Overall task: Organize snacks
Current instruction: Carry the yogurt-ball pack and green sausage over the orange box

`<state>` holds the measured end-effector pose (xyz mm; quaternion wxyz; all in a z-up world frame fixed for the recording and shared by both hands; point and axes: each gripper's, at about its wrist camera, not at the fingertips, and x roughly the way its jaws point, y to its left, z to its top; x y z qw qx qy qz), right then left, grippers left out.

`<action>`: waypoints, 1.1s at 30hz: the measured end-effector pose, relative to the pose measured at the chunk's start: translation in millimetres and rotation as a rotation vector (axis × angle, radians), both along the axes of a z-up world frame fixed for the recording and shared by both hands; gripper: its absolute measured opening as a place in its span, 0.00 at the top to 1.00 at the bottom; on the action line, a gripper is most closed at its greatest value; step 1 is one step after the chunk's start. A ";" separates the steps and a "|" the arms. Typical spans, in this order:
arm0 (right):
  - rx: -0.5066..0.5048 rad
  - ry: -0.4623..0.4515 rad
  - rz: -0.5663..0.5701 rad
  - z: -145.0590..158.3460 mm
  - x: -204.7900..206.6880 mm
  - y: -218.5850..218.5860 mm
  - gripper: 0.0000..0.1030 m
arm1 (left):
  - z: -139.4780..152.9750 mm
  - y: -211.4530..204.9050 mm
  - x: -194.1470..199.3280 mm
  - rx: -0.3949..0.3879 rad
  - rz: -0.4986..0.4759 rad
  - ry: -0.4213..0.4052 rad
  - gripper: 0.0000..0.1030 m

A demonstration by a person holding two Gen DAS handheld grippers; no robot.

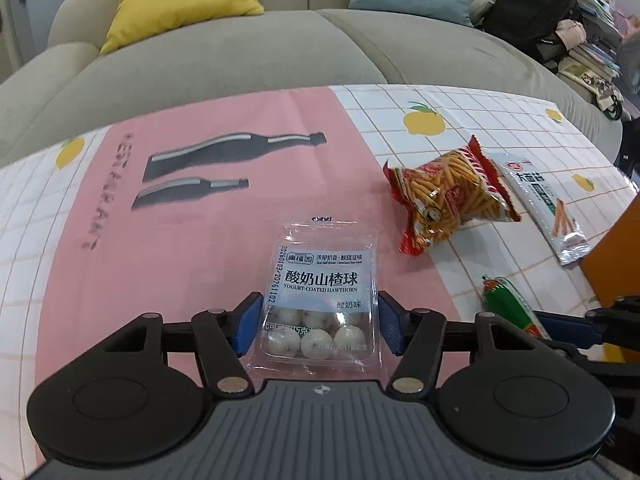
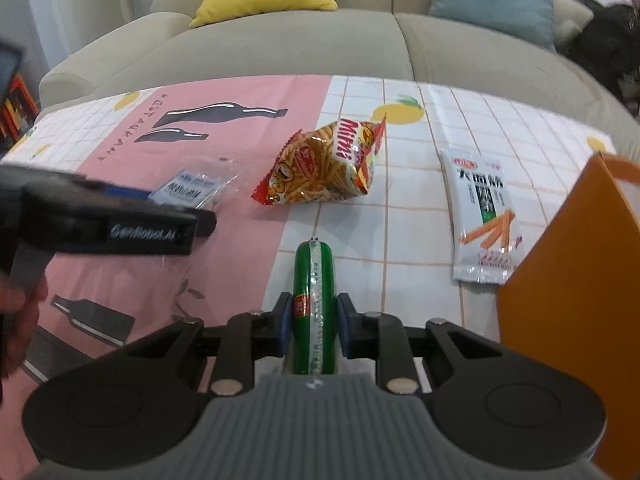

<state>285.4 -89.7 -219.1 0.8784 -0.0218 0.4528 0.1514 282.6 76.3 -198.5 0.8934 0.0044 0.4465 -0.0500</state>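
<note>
Left wrist view: left gripper [image 1: 318, 326] tilted steeply down over the desk [image 1: 460, 112], which carries a pink-and-checked cloth; the clear hawthorn-ball pack [image 1: 326, 292] lies flat on the pink area w/ its near end between the blue pads [image 1: 390, 330]; pads sit at the pack's two side edges, right pad touching or nearly so, left pad just beside; firm squeeze not evident, so read as not yet clamped. Farther right lie the red stick-snack bag [image 1: 450, 198], then the white snack sachet [image 1: 544, 208]; green sausage [image 1: 510, 306] near right, held by the other tool, which enters at the right edge. Orange box [image 1: 612, 248] at far right edge; sofa [image 1: 240, 52] beyond the desk.

Right wrist view: right gripper [image 2: 314, 330] likewise pitched down; jaws closed on the green sausage [image 2: 314, 296], which runs lengthwise between the pads, far tip pointing away; whether it is lifted off the cloth cannot be told. Left gripper body crosses at left, a hand [image 2: 20, 320] on its handle, over the hawthorn-ball pack [image 2: 196, 188]. Red stick-snack bag [image 2: 324, 168] mid-desk; white snack sachet [image 2: 486, 216] right, just beside the orange box [image 2: 568, 300].

Progress (judged): early; four snacks seen out on the cloth, none seen stowed; box interior not visible. Left: secure both grasps, presumably move items to the box, then bag + sachet.
</note>
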 end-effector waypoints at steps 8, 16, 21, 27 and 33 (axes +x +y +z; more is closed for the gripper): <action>0.109 0.119 -0.085 7.0 -0.7 -16.6 0.80 | 19.7 -3.7 -34.2 -0.071 0.056 0.010 0.34; 0.166 0.130 -0.116 36.6 -23.7 -30.6 0.80 | 49.1 -10.3 -74.6 -0.120 0.087 -0.006 0.34; 0.197 0.097 -0.121 66.8 -40.9 -44.2 0.80 | 77.3 -23.4 -96.4 -0.167 0.070 -0.030 0.34; 0.208 0.026 -0.141 99.9 -66.9 -63.8 0.81 | 111.7 -45.0 -112.3 -0.189 0.030 -0.070 0.34; 0.212 -0.028 -0.172 130.0 -88.2 -98.5 0.80 | 138.1 -75.1 -119.8 -0.230 -0.052 -0.105 0.34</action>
